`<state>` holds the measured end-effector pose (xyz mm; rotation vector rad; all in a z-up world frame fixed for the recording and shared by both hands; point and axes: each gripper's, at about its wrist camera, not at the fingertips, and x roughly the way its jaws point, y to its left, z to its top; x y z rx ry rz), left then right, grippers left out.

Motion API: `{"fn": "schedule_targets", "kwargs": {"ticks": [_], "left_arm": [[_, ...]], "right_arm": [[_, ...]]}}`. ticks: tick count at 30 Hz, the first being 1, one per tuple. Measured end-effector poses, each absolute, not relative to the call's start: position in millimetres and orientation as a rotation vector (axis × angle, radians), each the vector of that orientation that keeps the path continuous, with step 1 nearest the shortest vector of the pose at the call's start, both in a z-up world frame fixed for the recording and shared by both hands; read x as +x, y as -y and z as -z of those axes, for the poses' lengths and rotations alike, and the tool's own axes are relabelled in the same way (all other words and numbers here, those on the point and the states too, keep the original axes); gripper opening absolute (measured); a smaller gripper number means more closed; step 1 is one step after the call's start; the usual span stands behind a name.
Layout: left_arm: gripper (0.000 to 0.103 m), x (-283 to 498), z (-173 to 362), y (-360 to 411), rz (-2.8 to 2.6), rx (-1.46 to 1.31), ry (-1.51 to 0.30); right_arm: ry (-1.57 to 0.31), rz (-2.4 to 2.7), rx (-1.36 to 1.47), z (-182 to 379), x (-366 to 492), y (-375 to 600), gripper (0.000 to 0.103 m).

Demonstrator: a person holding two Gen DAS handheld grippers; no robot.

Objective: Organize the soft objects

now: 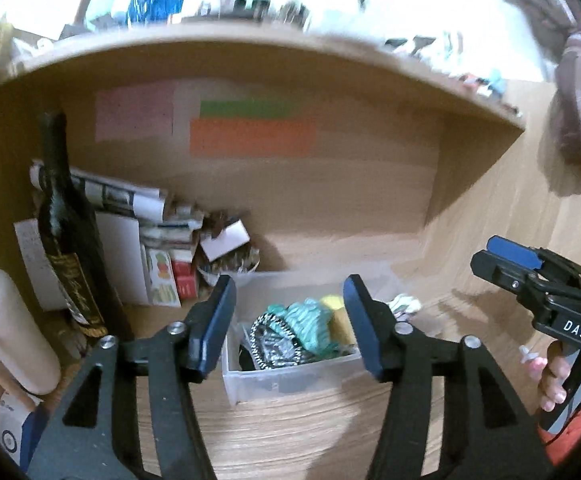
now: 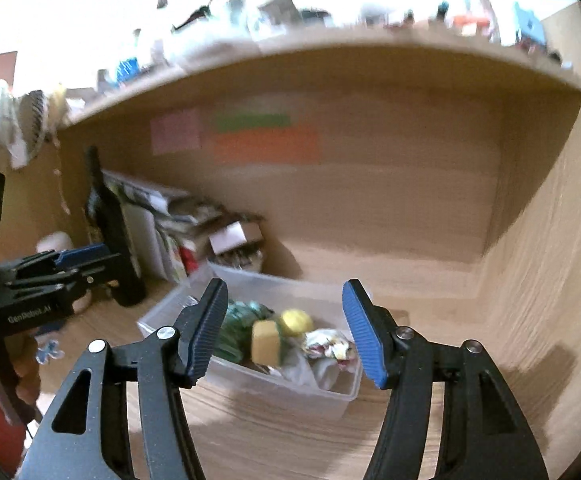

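A clear plastic bin (image 1: 286, 380) sits on the wooden desk and holds soft things: a teal striped cloth (image 1: 310, 322), a yellow sponge (image 1: 336, 316) and a black-and-white patterned piece (image 1: 272, 340). In the right wrist view the bin (image 2: 278, 390) shows a yellow sponge block (image 2: 265, 342), a yellow ball (image 2: 296, 321), green cloth (image 2: 238, 328) and a crumpled printed cloth (image 2: 330, 346). My left gripper (image 1: 290, 320) is open and empty above the bin's near side. My right gripper (image 2: 286, 328) is open and empty above the bin; it also shows in the left wrist view (image 1: 506, 258).
A dark wine bottle (image 1: 70, 240) stands at the left beside a white cylinder (image 1: 10, 328), stacked papers and boxes (image 1: 170, 248). A wooden shelf (image 1: 274, 52) overhangs the desk, with coloured notes (image 1: 250, 136) on the back wall. A side wall (image 2: 550, 280) is at the right.
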<state>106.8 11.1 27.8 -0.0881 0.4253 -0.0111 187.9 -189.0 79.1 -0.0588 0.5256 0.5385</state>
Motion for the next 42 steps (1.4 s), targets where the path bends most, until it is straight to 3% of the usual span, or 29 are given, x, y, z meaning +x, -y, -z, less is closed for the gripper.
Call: {"fn": "schedule_targets", "kwargs": {"ticks": [2, 5, 9, 12, 42], "left_arm": [[0.063, 98.0, -32.9, -7.5, 0.009, -0.086, -0.398], [0.074, 84.5, -39.1, -3.4, -0.012, -0.073, -0.357], [0.096, 73.2, -40.6, -1.0, -0.022, -0.076, -0.325], [0.101, 66.1, -40.2, 0.5, -0.028, -0.078, -0.305], [0.103, 56.8, -36.4, 4.1, -0.025, -0.061, -0.294]], "right_arm": [[-0.504, -0.55, -0.044, -85.9, 178.7, 190.8, 0.059], [-0.459, -0.552, -0.031, -92.9, 164.5, 192.0, 0.083], [-0.412, -0.543, -0.034, -98.4, 148.5, 191.8, 0.089], [-0.392, -0.534, -0.031, -99.6, 143.0, 192.5, 0.103], [-0.38, -0.503, -0.028, -96.0, 130.7, 194.3, 0.103]]}}
